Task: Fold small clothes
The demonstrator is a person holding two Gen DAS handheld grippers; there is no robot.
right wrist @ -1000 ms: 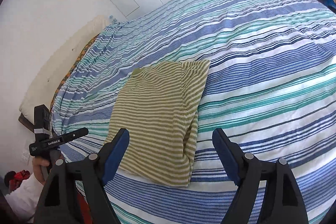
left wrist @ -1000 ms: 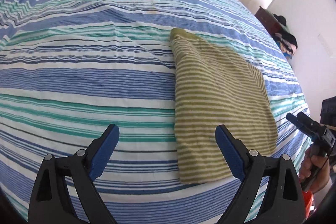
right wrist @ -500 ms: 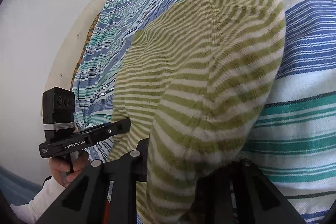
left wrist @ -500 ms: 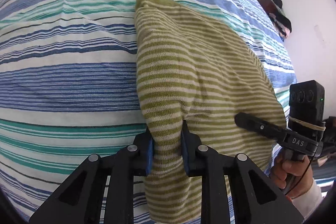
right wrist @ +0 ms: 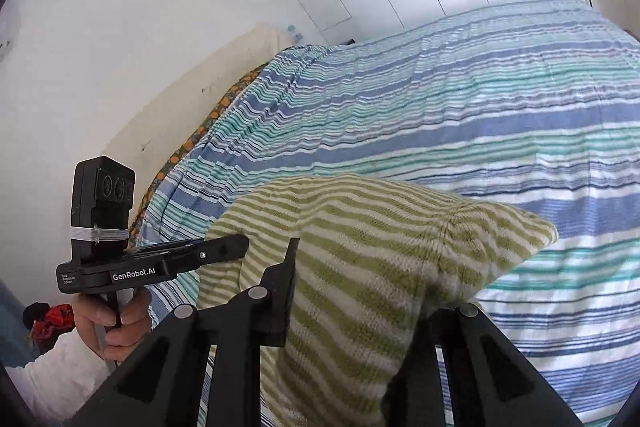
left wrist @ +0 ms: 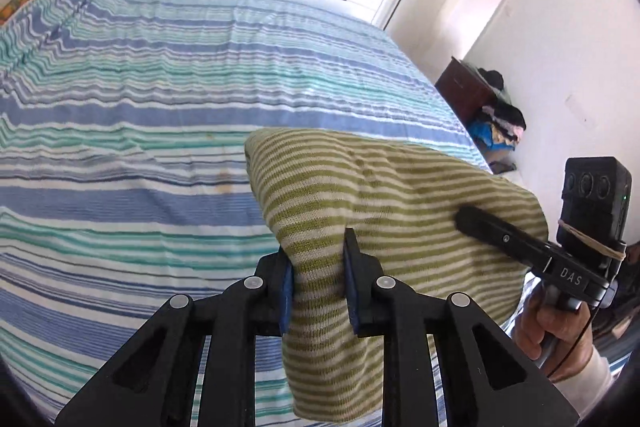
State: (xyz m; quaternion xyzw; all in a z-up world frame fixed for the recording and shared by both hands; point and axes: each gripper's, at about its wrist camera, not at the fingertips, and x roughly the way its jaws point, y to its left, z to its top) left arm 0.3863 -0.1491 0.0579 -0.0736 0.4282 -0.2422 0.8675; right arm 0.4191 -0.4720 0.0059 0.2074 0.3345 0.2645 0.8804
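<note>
Left gripper (left wrist: 318, 279): clamped on striped garment (left wrist: 400, 211) | right gripper (right wrist: 360, 291): clamped on same garment, right finger hidden beneath cloth | bedspread (left wrist: 160, 107): partly covered

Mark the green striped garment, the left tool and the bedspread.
green striped garment (left wrist: 400, 195): left wrist view, lifted upper panel.
left tool (left wrist: 316, 291): left wrist view, midway between fingertips, clamped on cloth.
bedspread (left wrist: 140, 107): left wrist view, bare blue stripes.

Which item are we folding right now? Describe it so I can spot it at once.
Look at the big bed with the blue, teal and white striped cover. Near its front edge, the left gripper and right gripper each pinch the garment. It is the only olive-green and cream striped knit there.
</note>
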